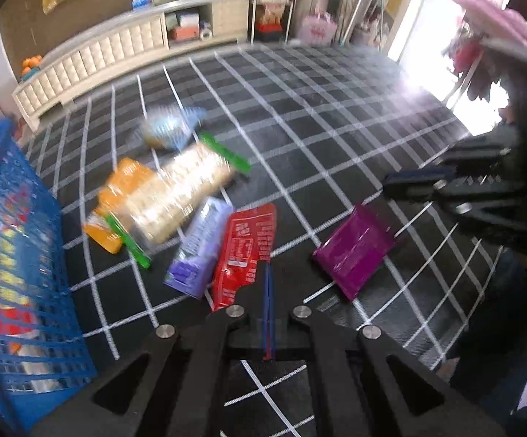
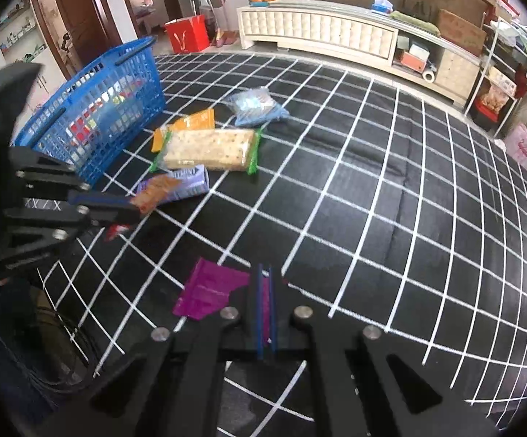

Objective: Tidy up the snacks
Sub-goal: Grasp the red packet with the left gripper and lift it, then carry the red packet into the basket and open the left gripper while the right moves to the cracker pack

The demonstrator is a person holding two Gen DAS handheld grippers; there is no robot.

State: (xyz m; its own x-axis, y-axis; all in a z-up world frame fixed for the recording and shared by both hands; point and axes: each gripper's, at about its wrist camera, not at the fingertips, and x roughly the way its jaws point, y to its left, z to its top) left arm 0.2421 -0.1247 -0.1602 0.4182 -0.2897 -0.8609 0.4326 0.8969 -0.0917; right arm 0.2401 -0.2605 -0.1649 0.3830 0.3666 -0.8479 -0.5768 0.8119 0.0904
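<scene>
My left gripper (image 1: 268,273) is shut on a corner of the red packet (image 1: 243,251), which hangs just off the checked mat (image 1: 336,127). In the right wrist view the left gripper (image 2: 136,211) holds that packet (image 2: 156,191) in front of the lavender box (image 2: 190,184). The right gripper (image 2: 265,273) is shut with nothing in it, its tips just right of the magenta packet (image 2: 209,291), which lies flat. The left wrist view shows the right gripper (image 1: 391,185) above the magenta packet (image 1: 354,251). A blue basket (image 1: 19,255) (image 2: 118,91) holds several packets.
Lying on the mat are a cracker pack (image 2: 209,149), an orange packet (image 2: 194,122), a lavender box (image 1: 198,247) and a clear blue bag (image 2: 256,107). A cream cabinet (image 2: 336,32) runs along the far wall. A red bag (image 2: 187,34) and a pink bag (image 2: 523,147) stand off the mat.
</scene>
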